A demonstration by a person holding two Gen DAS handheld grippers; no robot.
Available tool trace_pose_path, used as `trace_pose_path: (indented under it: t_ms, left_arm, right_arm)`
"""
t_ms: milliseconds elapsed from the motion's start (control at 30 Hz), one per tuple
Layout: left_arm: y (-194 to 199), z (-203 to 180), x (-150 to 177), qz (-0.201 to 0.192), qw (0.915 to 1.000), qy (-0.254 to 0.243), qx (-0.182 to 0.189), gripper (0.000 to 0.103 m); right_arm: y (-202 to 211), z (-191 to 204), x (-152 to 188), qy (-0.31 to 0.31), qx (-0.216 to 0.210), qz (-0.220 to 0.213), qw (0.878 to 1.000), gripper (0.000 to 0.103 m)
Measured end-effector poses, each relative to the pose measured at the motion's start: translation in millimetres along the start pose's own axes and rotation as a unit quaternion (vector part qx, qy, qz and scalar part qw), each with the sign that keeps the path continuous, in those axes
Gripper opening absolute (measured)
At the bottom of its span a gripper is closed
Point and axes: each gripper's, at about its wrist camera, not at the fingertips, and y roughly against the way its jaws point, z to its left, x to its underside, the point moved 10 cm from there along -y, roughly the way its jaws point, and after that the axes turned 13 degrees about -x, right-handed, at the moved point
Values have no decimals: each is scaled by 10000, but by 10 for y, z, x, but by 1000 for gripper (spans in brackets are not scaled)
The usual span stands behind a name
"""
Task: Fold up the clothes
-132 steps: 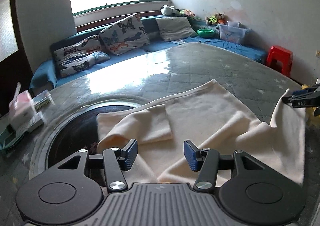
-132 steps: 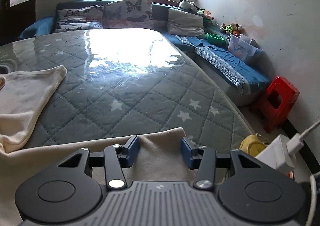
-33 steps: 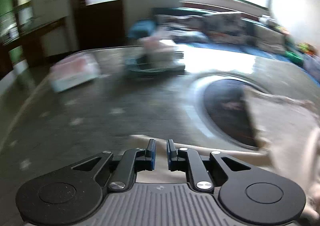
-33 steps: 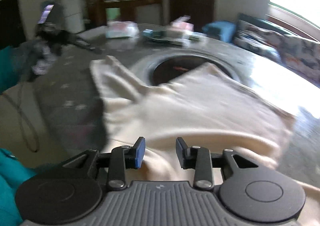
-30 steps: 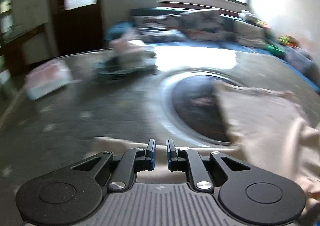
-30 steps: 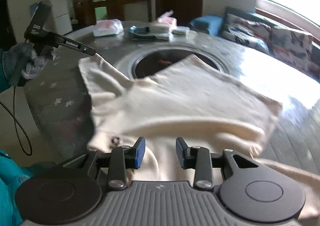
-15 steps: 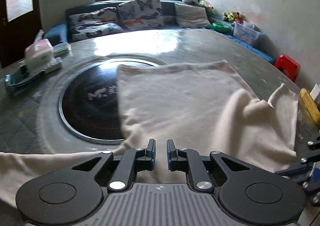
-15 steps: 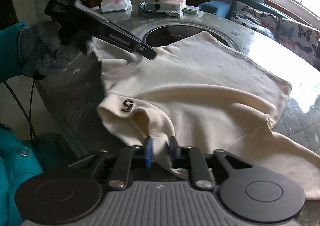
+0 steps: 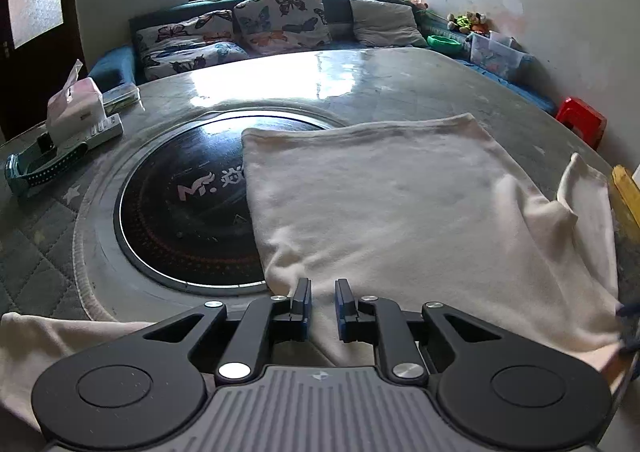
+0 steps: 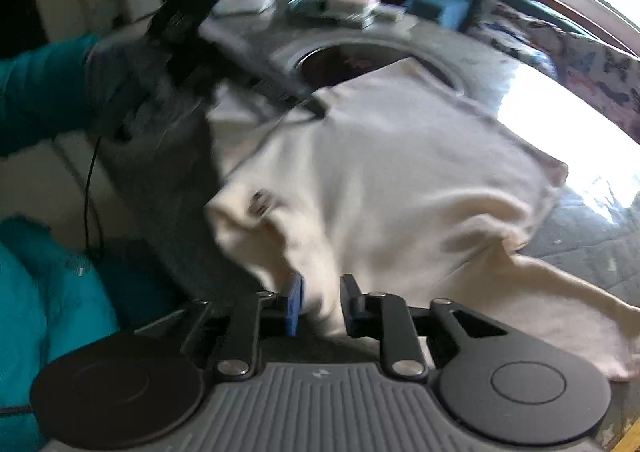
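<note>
The cream sweater [image 9: 400, 192] lies spread on the round table [image 9: 360, 72]. The left gripper [image 9: 322, 302] pinches its near edge; the right gripper [image 10: 320, 306], jaws just opening to a narrow gap, has a fold between them.

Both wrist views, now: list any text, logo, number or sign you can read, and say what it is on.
"M." then a winged logo and characters partly hidden by the cream garment: on the dark round inset of the table.
Small dark mark on the garment's folded edge: too blurred to read.
Lettering on the tissue pack: too small to read.
Small emblem on each tongs' grey body: a symbol, no words.
</note>
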Motion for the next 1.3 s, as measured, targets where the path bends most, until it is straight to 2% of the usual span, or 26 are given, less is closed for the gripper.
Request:
trace_pose_path:
  t_ms: [33, 167, 267, 300, 333, 433, 533, 633, 1000, 1300]
  left_arm:
    - [-12, 4, -21, -1, 10000, 32, -25, 15]
    - [-93, 24, -119, -15, 9997, 171, -153, 31]
    - [-171, 53, -218, -106, 9991, 162, -373, 34]
    - [-212, 67, -247, -106, 9988, 180, -432, 34]
    - [-250, 80, -269, -84, 9987, 212, -458, 34]
    - [-363, 86, -320, -52, 9984, 230, -515, 32]
    - [-432, 66, -342, -73, 9982, 119, -580, 10]
    - [-464, 80, -348, -159, 9973, -8, -713, 4]
    - [-510, 265, -372, -282, 9932, -156, -1122, 2]
    - [-582, 461, -422, -248, 9919, -73, -1245, 3]
  right_arm:
    - [40, -89, -45, -98, 91, -111, 9998, 23]
    - [113, -488, -148, -489, 595, -426, 9961, 26]
    - [148, -787, -177, -811, 863, -640, 9909, 30]
    - [159, -888, -182, -912, 942, -709, 9888, 36]
    - [160, -1002, -183, -1014, 1031, -768, 9865, 37]
    - [153, -1311, -187, -1295, 1208, -906, 9800, 37]
    - [112, -1587, -211, -1490, 1342, -1009, 9745, 37]
    - [26, -1798, -239, -1590, 1367, -1018, 9725, 37]
    - [-396, -2175, -532, -1490, 1340, -974, 9749, 36]
    - [-531, -2337, -806, -1370, 1417, -1101, 9742, 36]
